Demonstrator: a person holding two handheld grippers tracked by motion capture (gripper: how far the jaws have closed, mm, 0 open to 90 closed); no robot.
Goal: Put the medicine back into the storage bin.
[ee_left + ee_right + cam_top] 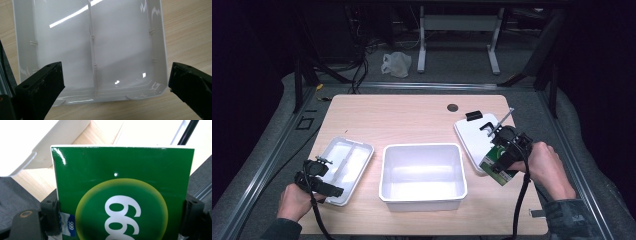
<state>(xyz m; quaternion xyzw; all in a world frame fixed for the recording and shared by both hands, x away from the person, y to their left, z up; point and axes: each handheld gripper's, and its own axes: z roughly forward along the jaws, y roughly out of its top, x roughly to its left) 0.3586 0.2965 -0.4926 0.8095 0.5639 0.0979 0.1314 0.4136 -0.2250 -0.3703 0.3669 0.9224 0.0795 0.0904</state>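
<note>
Dark floor with cables surrounds the pale wooden worktop [412,115], which carries a deep white bin [422,175]. Right tool [504,155] clamps a green box [122,195]; left tool [319,175] hovers open over a divided white tray [92,45].

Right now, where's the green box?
In the high view the green box is at the table's right, clamped in the right tool, over the white lid, right of the deep white bin.

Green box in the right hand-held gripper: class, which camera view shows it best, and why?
The right gripper view: the green box shows up close, clamped between the right hand-held gripper jaws, with its yellow circle and white digits readable. The high view shows it small, near the white bin. The left gripper view looks into a divided tray.
</note>
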